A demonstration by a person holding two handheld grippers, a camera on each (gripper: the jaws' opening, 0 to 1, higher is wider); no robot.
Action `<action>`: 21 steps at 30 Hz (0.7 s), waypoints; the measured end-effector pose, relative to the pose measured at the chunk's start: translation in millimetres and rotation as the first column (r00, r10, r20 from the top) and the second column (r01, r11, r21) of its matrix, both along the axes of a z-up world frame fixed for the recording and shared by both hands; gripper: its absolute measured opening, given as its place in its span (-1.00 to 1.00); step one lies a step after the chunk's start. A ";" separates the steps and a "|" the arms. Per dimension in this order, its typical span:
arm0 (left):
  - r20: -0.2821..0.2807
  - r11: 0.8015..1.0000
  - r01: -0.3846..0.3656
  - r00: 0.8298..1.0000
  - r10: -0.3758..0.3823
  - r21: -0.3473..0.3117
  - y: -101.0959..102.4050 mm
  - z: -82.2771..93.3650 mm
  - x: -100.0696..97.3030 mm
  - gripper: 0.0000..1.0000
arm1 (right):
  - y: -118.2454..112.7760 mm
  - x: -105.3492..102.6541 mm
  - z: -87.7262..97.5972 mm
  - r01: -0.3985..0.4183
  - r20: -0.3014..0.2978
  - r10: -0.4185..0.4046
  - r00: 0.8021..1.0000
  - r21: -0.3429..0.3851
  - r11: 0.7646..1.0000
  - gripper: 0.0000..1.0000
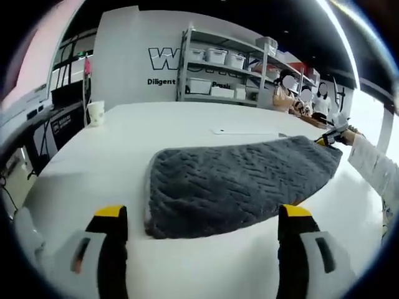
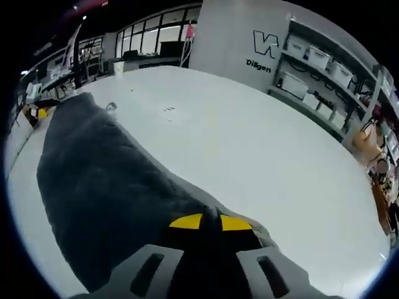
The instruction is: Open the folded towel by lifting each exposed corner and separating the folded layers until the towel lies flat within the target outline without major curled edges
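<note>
Towel corner being pinched on the tabletop (image 1: pixel 187 124)
Right hand-held gripper (image 2: pixel 211 222) is clenching the grey towel (image 1: pixel 237 184); left hand-held gripper (image 1: pixel 202 218) is hovering released.

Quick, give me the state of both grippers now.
Left gripper: open, holding nothing, jaws apart in front of the gray towel.
Right gripper: shut on a corner of the towel.

**Fuzzy towel, slick table**

The grey towel (image 1: pixel 240 184) looks like plush, matt cloth with a ridged herringbone weave. The white table (image 1: pixel 187 124) is smooth with a faint sheen. The paper cup (image 1: pixel 95 113) looks matt.
</note>
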State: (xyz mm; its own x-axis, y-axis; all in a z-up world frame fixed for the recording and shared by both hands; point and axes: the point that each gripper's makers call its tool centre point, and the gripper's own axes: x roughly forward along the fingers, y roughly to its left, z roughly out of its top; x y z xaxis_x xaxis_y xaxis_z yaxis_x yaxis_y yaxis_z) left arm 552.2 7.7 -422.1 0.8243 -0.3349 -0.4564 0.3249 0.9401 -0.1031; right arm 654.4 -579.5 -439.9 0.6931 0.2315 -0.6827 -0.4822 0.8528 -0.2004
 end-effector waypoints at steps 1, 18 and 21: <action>0.001 1.000 0.001 1.000 -0.001 0.001 -0.3 0.2 -0.4 0.98 | -3.8 0.8 0.2 0.007 0.003 -0.007 1.000 -0.015 1.000 -0.97; -0.002 1.000 -0.005 1.000 0.005 0.003 2.2 0.0 0.2 0.98 | -33.9 8.8 1.9 0.072 0.024 -0.069 0.997 -0.117 0.990 -0.88; 0.003 1.000 -0.005 1.000 0.005 0.004 1.8 1.8 0.6 0.98 | -43.4 12.2 9.6 0.111 0.060 -0.101 0.993 -0.200 0.973 -0.60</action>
